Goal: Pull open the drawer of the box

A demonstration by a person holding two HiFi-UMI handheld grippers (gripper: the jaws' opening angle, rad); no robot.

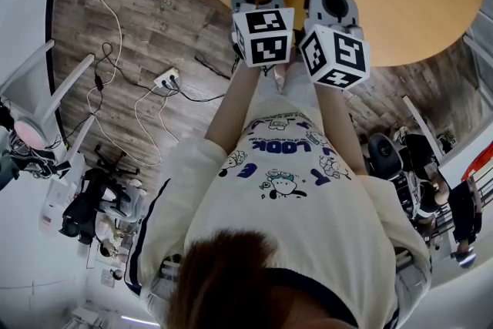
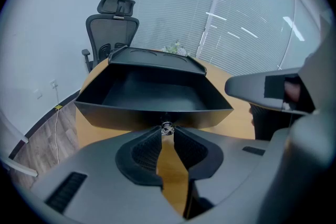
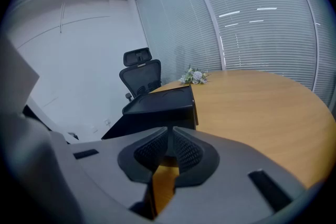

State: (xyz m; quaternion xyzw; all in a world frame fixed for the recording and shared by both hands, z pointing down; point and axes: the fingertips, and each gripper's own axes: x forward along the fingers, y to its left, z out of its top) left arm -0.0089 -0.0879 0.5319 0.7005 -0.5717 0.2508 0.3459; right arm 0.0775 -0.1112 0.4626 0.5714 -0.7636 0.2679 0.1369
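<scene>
Two grippers meet the box at frame centre: the left gripper (image 2: 167, 134) is clamped on the pulled-out drawer's (image 2: 131, 115) knob (image 2: 167, 127), and the right gripper (image 3: 169, 135), jaws together and empty, sits just below the box (image 3: 163, 105).

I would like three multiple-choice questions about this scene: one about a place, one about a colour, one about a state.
1. The box stands on: A the floor; B a chair; C the wooden table.
2. The drawer is: A white; B black; C red.
3. The drawer is: A shut; B open and empty; C open and full.
Answers: 1 C, wood shows beside it; 2 B, its walls are black; 3 B, its bare inside is visible.
</scene>
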